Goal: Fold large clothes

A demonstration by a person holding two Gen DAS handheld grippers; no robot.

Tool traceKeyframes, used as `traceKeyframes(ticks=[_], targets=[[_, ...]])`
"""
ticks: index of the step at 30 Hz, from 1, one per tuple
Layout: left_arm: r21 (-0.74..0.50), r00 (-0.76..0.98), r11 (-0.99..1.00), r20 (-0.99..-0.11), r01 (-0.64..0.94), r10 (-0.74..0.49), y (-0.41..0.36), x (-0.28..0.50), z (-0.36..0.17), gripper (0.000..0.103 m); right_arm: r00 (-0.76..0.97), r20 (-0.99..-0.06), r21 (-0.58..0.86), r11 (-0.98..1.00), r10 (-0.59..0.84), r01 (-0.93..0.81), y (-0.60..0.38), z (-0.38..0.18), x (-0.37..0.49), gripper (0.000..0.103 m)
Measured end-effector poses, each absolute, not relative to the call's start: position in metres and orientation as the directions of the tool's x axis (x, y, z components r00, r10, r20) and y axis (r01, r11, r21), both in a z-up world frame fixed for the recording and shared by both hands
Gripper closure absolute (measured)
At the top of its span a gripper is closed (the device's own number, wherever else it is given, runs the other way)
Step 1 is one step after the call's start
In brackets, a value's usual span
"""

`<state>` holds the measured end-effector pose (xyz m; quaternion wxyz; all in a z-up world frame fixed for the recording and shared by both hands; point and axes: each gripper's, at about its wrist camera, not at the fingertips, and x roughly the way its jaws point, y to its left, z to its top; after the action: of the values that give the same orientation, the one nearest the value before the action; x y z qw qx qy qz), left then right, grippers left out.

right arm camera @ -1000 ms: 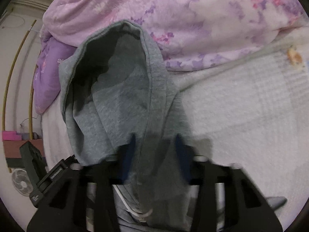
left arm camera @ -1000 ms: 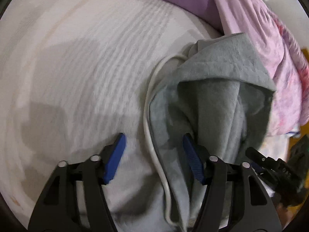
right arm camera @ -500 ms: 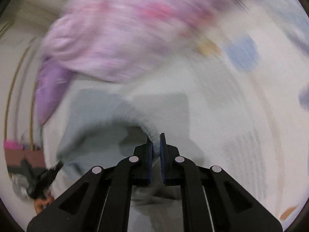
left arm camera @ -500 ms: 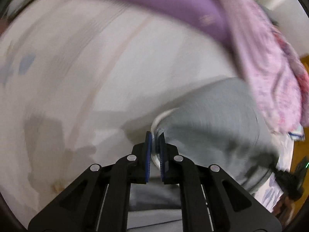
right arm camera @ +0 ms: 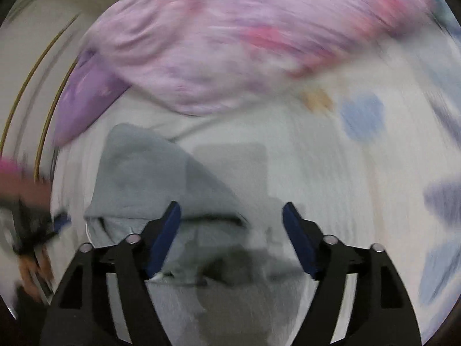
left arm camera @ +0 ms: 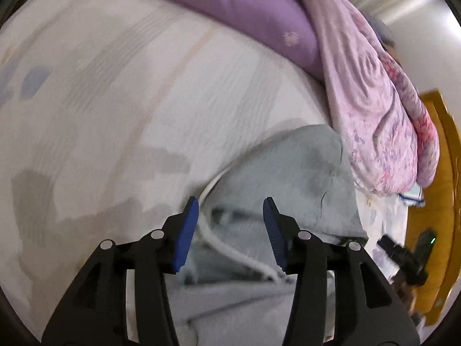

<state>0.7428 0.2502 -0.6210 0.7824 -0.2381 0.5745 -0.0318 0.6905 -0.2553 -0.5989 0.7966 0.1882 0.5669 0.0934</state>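
A grey hoodie (left arm camera: 291, 173) lies on the pale bedsheet (left arm camera: 115, 101), its hood folded flat over the body, with a white drawstring (left arm camera: 219, 245) curling across it. My left gripper (left arm camera: 230, 204) is open and empty just above the hood's near edge. In the right wrist view the same hoodie (right arm camera: 149, 178) lies flat, blurred by motion. My right gripper (right arm camera: 232, 210) is open and empty over the hood's right edge. The other gripper shows at the right edge of the left wrist view (left arm camera: 403, 256).
A purple pillow (left arm camera: 230, 23) and a pink floral quilt (left arm camera: 374, 109) lie along the far side of the bed, close behind the hood. The quilt fills the top of the right wrist view (right arm camera: 245, 37). A yellow wooden door (left arm camera: 440, 173) stands at the right.
Both grippers were shut on the hood's edges half a second ago. Both have now opened and let go, and the hood lies folded flat over the hoodie's body.
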Motion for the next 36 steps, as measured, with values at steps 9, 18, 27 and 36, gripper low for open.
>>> traceKeyframes(ticks=[9,18,27,36], targets=[[-0.213,0.222,0.974,-0.956,-0.08,-0.191,0.165,0.834,-0.694,0.034,0.183,-0.901,0.369,0.917,0.393,-0.153,-0.15,-0.651,0.798,0.032],[-0.124,0.531,0.987,-0.833,0.099,-0.158,0.14,0.769,-0.61,0.097,0.417,-0.821,0.279,0.912,0.39,-0.302,-0.143,-0.573,0.731,0.096],[-0.127,0.558,0.992,-0.821,0.022,-0.118,0.133,0.577,-0.594,0.096,0.406,-0.835,0.233,0.907,0.372,-0.352,-0.149,-0.566,0.558,0.085],[-0.118,0.302,0.963,-0.952,-0.242,-0.041,0.167,0.492,-0.627,0.094,0.236,-0.906,0.349,0.936,0.352,-0.056,-0.184,-0.598,0.473,0.079]])
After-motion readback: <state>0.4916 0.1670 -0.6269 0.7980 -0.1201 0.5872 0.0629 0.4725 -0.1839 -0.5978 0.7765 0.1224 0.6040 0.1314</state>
